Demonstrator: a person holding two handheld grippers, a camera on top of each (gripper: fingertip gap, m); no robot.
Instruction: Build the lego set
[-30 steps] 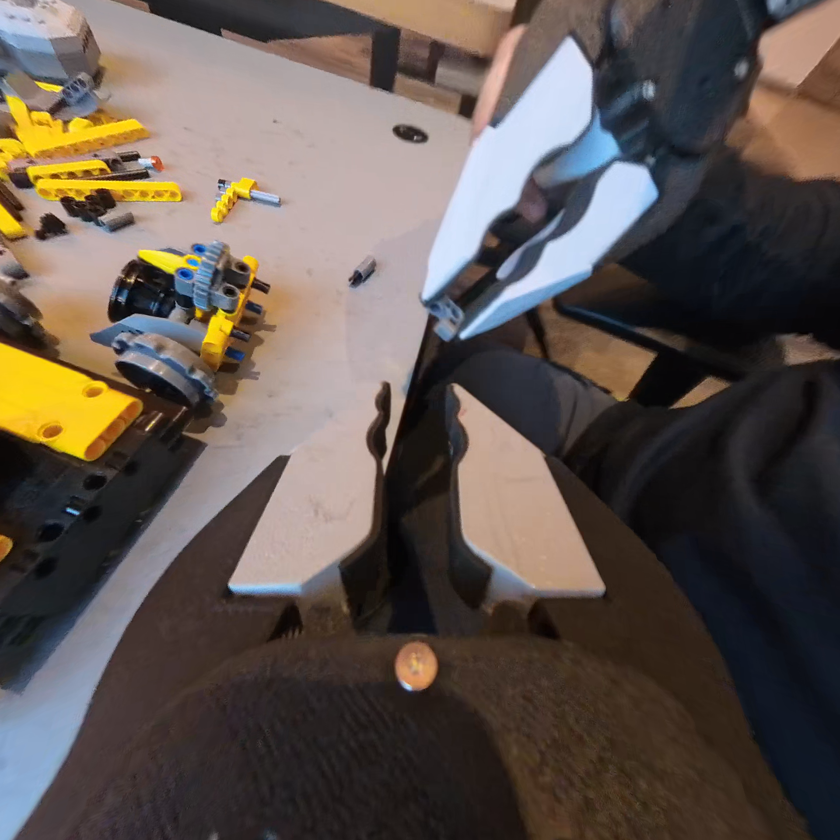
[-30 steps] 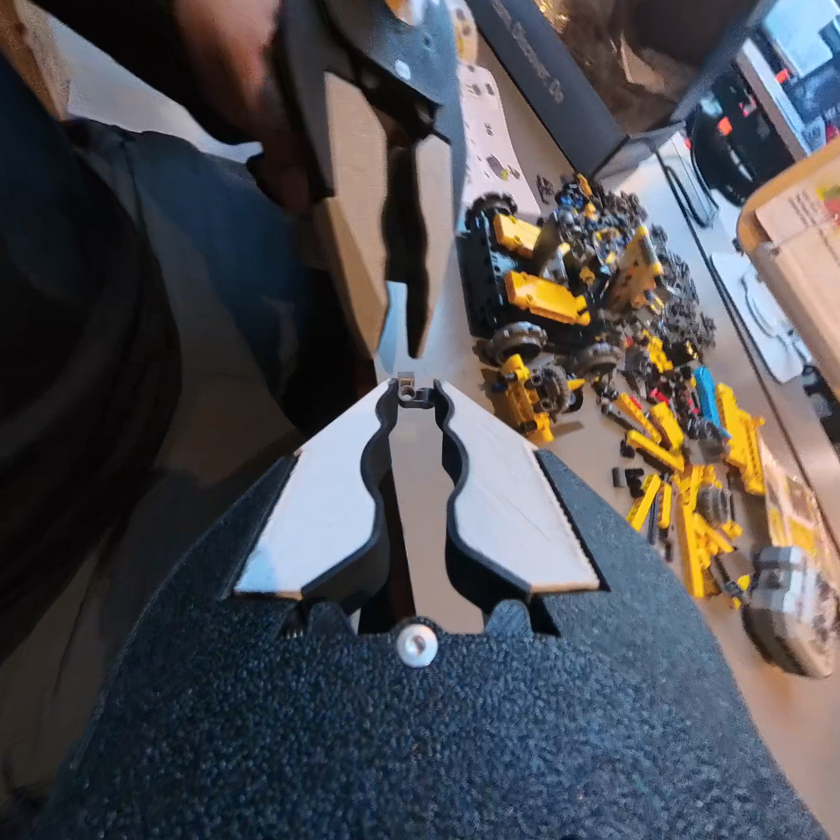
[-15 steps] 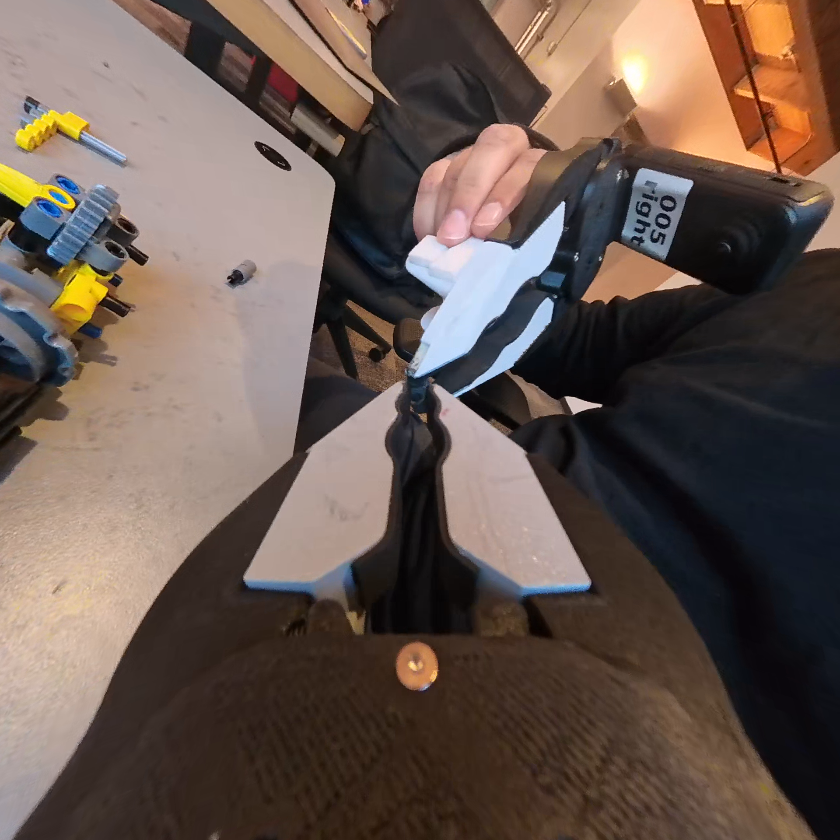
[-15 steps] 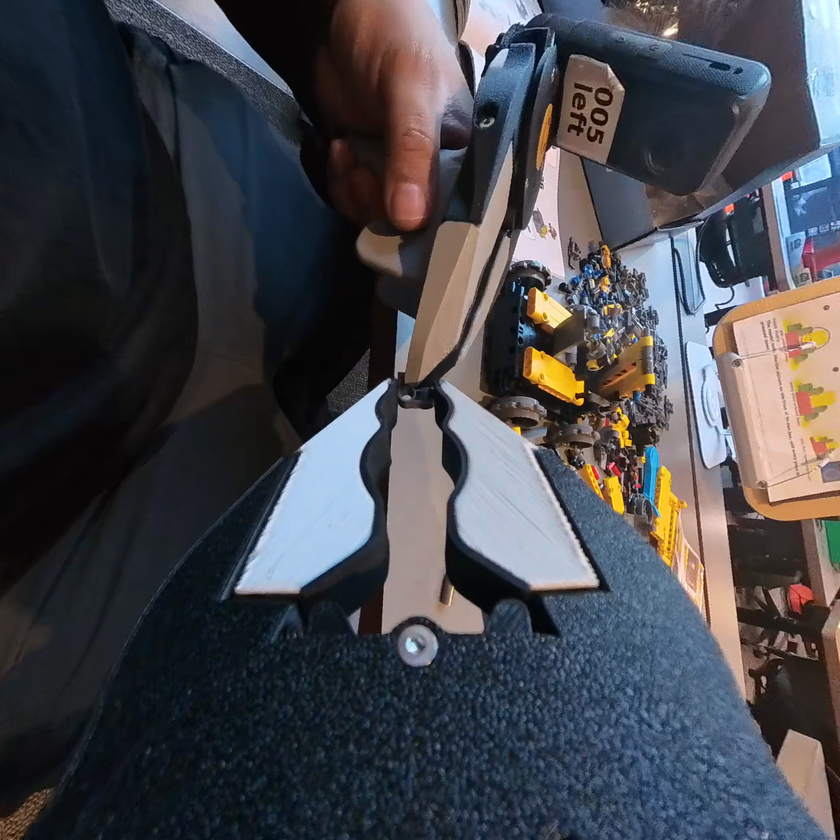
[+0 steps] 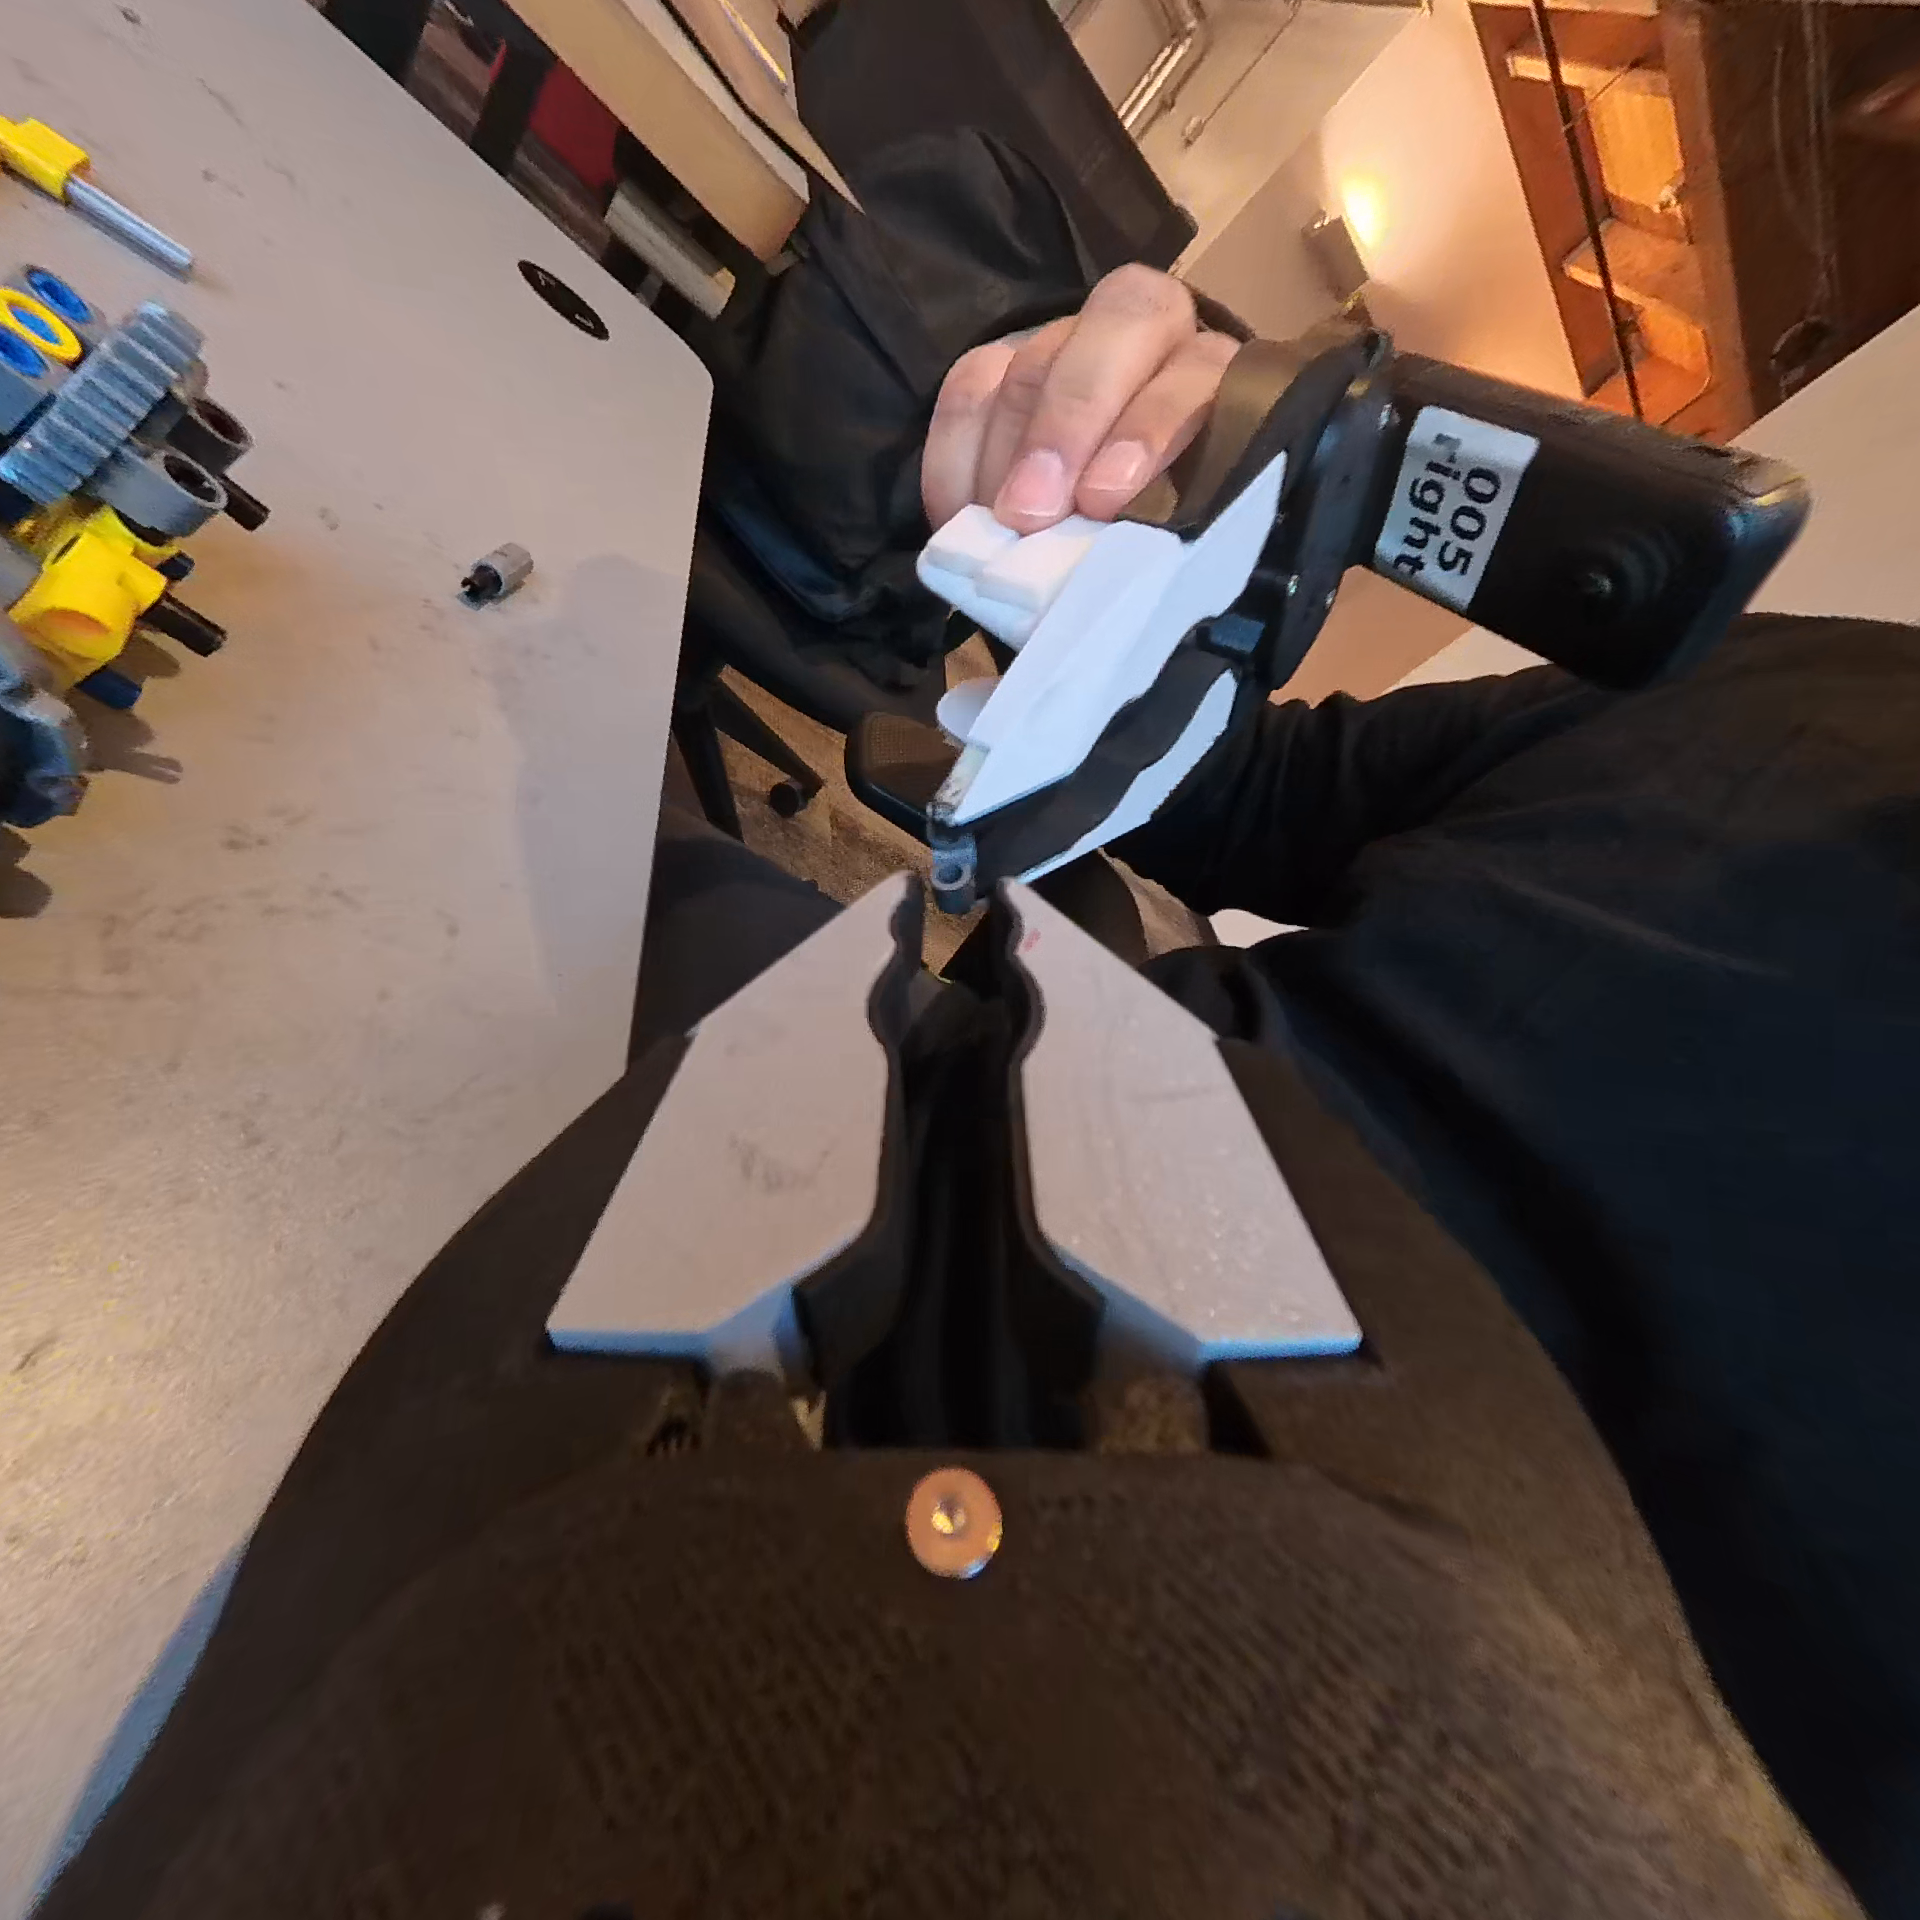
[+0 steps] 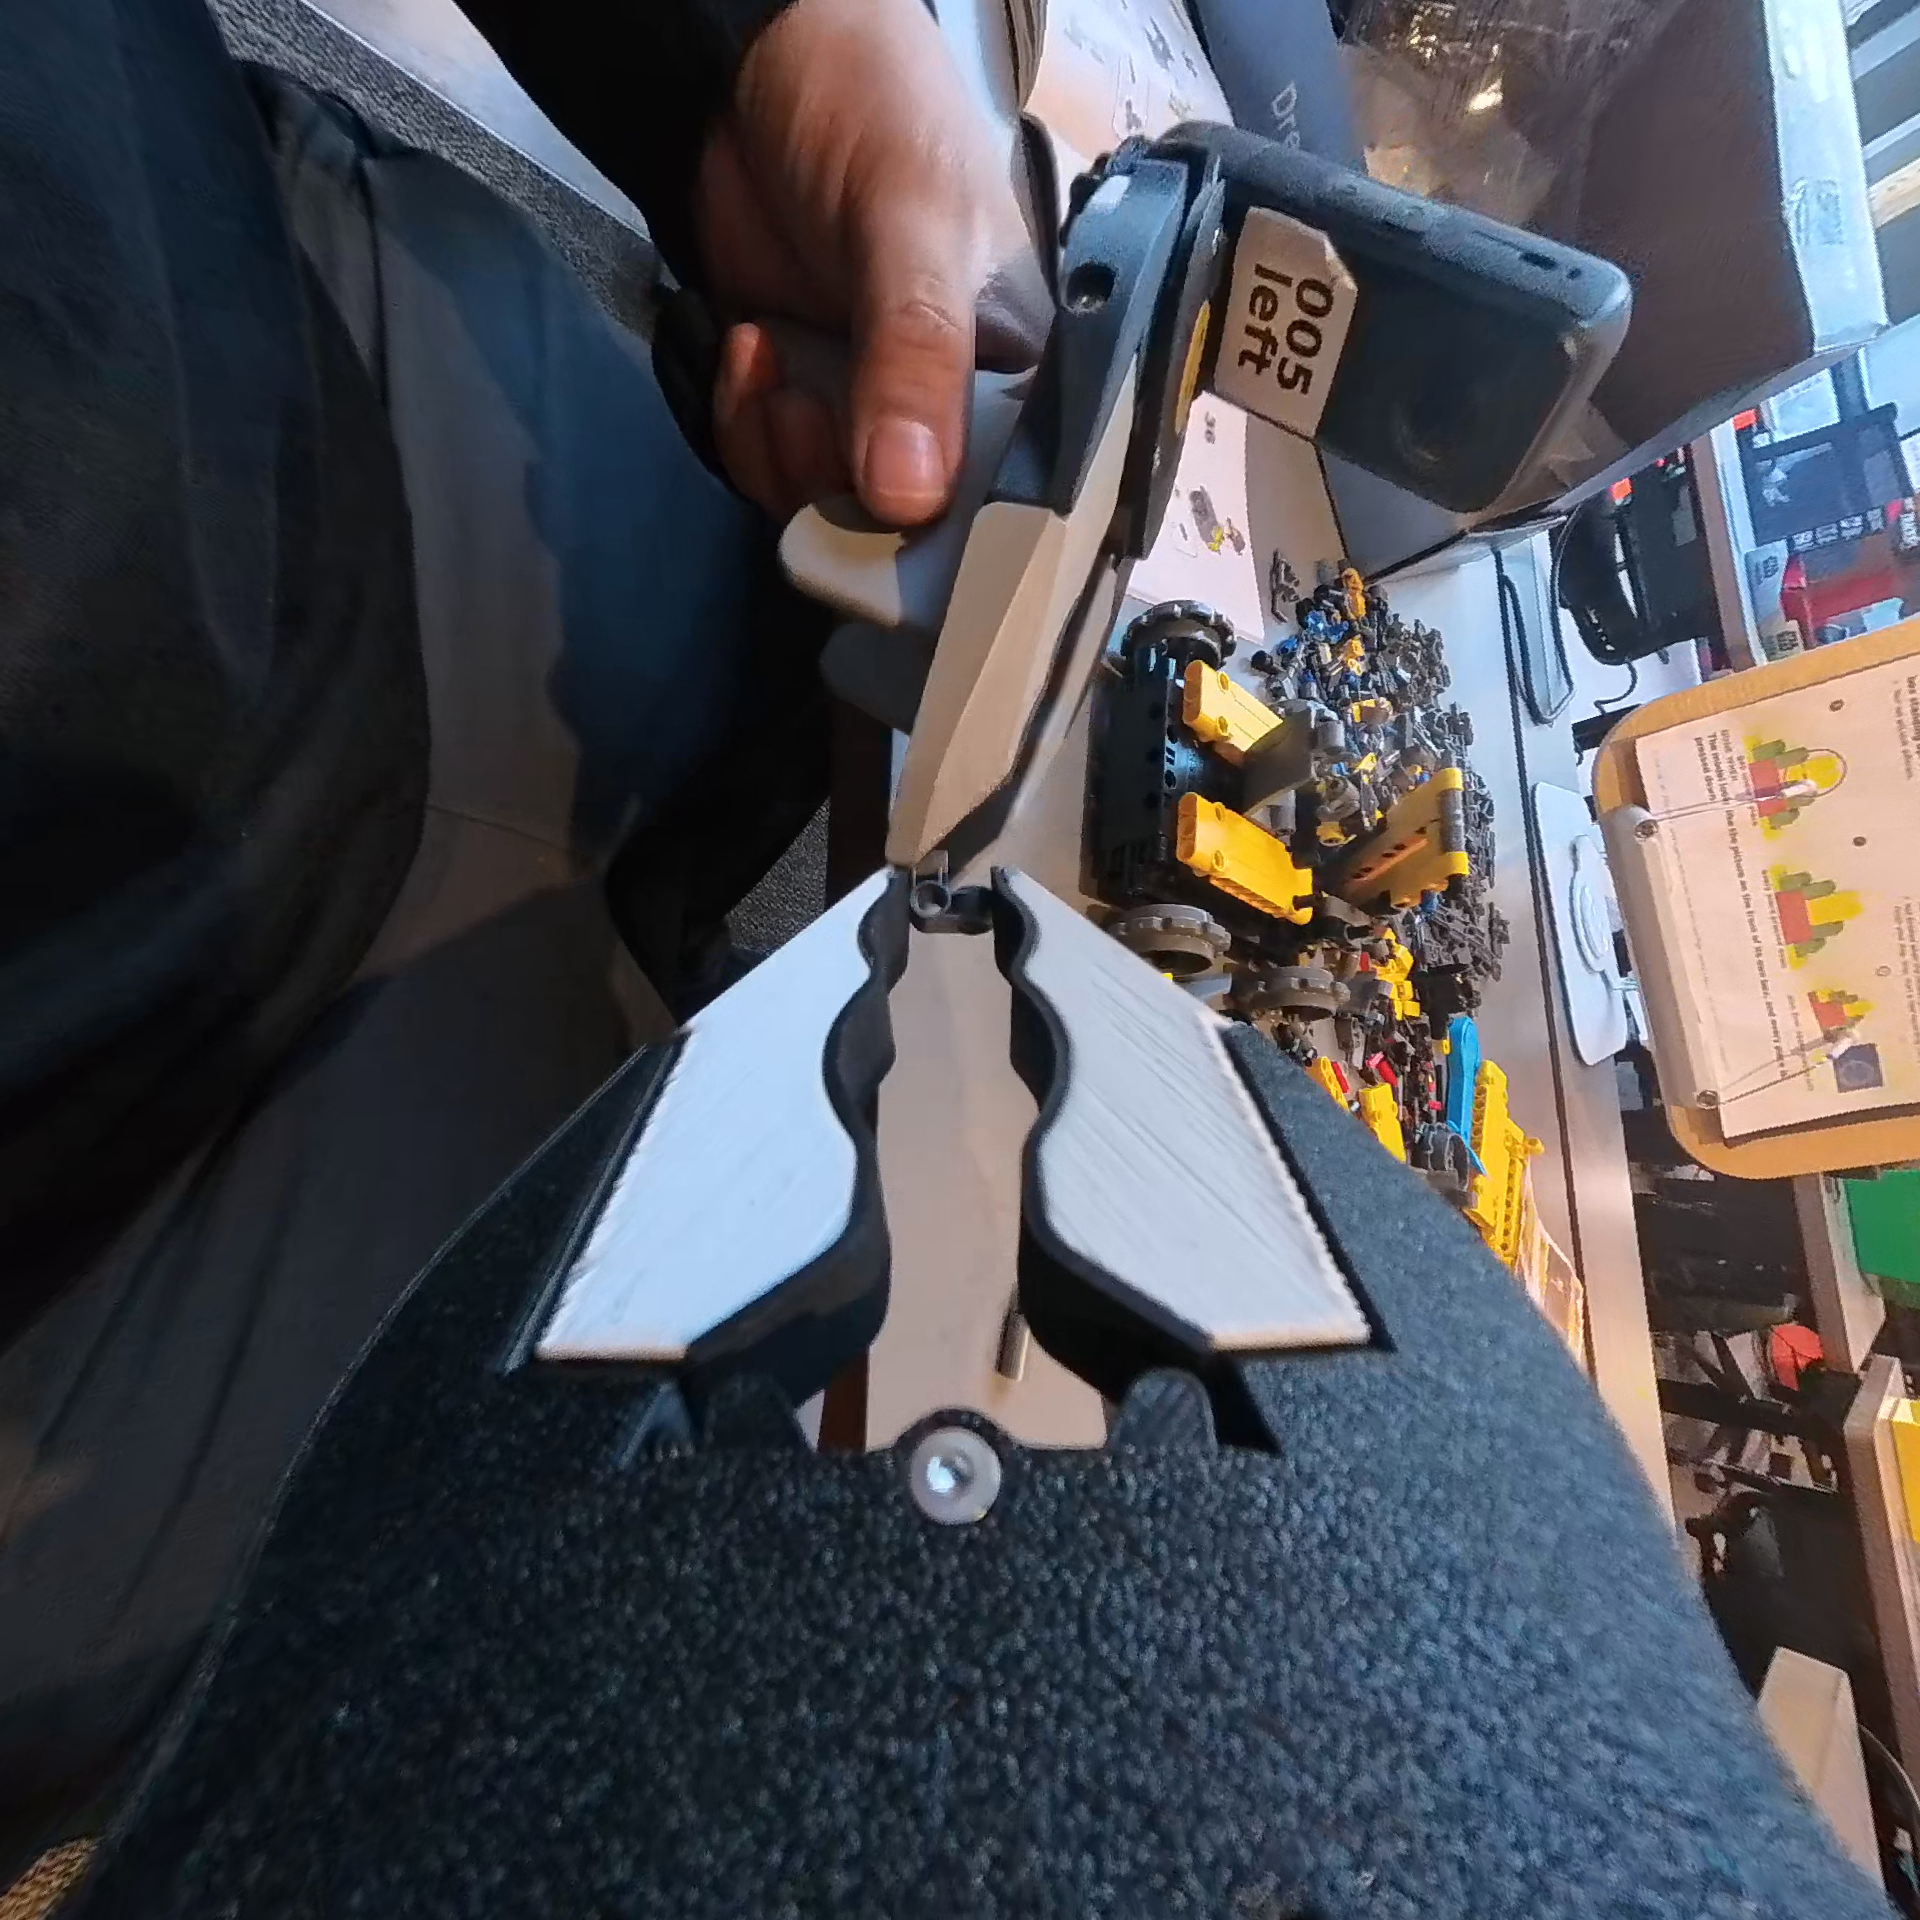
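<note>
Right tongs (image 6: pixel 940 902) pinching a small grey connector (image 6: pixel 932 902) off the desk (image 5: pixel 312 727) edge; left tongs (image 5: pixel 956 904) nearly closed, tips meeting it. Best kept aligned, pressed gently, grip firm.

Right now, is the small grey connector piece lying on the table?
No, the small grey connector piece is pinched at the fingertips of the right gripper, off the table edge.

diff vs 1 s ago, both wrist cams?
The two hand-held grippers closed the gap off the table edge: the left hand-held gripper, open before, now meets the right hand-held gripper tip to tip at the small dark grey plastic connector. Unchanged: right stays shut on it; the yellow and black brick model stays on the table.
</note>
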